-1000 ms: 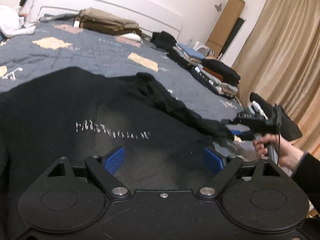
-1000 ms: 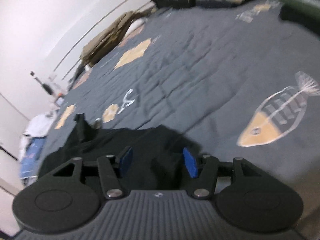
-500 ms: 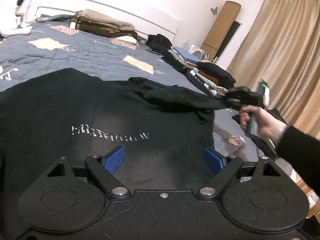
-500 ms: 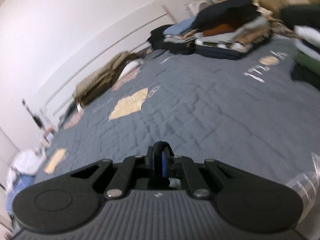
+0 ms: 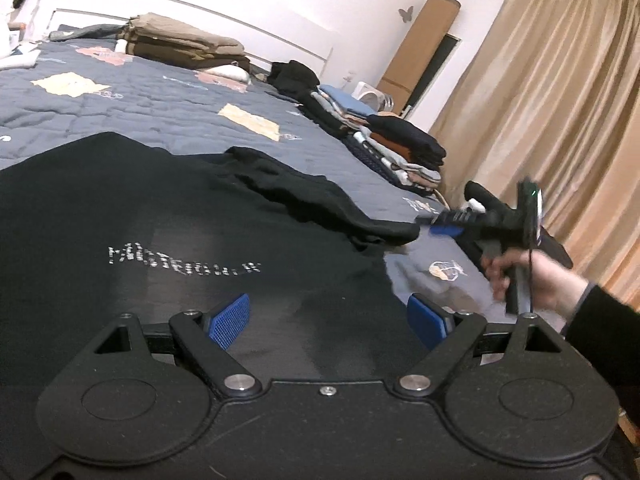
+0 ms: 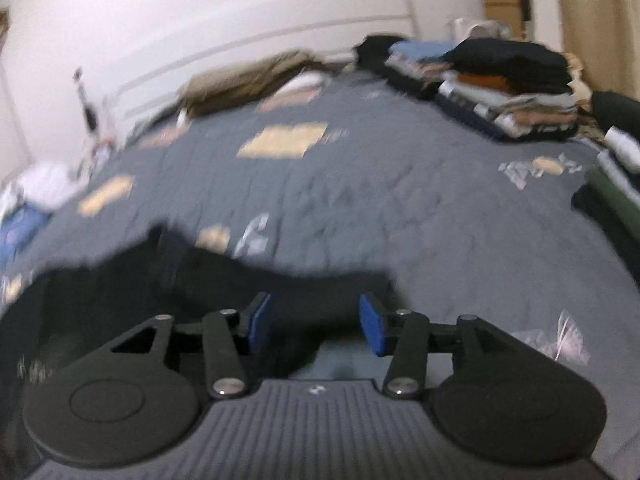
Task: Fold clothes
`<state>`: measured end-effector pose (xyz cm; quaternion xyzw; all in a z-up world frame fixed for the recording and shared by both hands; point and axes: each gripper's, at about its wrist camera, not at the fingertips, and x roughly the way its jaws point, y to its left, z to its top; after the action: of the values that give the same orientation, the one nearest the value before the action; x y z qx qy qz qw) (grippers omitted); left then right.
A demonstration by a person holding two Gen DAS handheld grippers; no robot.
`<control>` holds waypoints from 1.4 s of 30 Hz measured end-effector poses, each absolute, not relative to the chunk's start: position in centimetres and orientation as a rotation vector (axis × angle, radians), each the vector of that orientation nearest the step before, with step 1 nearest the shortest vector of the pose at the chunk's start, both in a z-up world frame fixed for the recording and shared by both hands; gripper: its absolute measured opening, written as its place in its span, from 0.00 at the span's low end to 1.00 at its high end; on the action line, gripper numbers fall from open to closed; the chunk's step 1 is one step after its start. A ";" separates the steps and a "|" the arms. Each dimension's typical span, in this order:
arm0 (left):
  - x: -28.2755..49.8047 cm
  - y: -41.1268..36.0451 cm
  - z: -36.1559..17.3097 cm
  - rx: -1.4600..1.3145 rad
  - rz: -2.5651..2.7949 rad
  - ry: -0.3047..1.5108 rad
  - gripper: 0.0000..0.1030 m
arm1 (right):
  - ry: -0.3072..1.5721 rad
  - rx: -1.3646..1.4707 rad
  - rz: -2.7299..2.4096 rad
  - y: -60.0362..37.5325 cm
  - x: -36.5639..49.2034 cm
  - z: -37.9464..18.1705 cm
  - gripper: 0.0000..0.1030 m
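Note:
A black shirt (image 5: 160, 216) with a pale line of print lies flat on the grey quilt (image 5: 160, 104). Its right sleeve (image 5: 320, 204) stretches out to the right. My left gripper (image 5: 328, 320) hovers open over the shirt's lower part, with nothing between its blue pads. A hand (image 5: 536, 276) holds my right gripper (image 5: 444, 226) at the sleeve's tip. In the right wrist view this gripper (image 6: 316, 320) has its jaws opening; the sleeve end (image 6: 312, 284) lies between and ahead of the pads, which do not press on it.
Stacks of folded clothes (image 5: 400, 148) line the bed's far right side. Brown folded bedding (image 5: 184, 44) sits by the headboard. Tan curtains (image 5: 540, 120) hang at the right. A clear plastic bag (image 6: 560, 340) lies on the quilt near my right gripper.
My right gripper closed on the sleeve tip, lifted and pulled it out to the right, and now its jaws stand apart again. The left gripper stayed open over the shirt.

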<state>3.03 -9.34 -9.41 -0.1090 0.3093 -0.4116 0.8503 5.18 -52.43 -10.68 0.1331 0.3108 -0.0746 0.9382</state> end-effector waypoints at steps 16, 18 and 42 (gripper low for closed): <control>3.0 -9.9 -9.6 -0.236 -0.870 0.667 0.83 | 0.659 0.523 -0.274 -52.4 9.7 -17.0 0.06; 3.1 -9.8 -9.6 -0.237 -0.866 0.669 0.83 | 0.589 0.576 -0.270 -53.0 8.8 -15.8 0.05; 3.0 -9.6 -9.7 -0.238 -0.864 0.673 0.84 | 0.636 0.229 -0.234 -50.2 12.8 -12.4 0.52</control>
<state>2.98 -9.61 -9.68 -0.1129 0.3191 -0.4096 0.8471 12.79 -50.16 -12.40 0.1118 0.3113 -0.1145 0.9367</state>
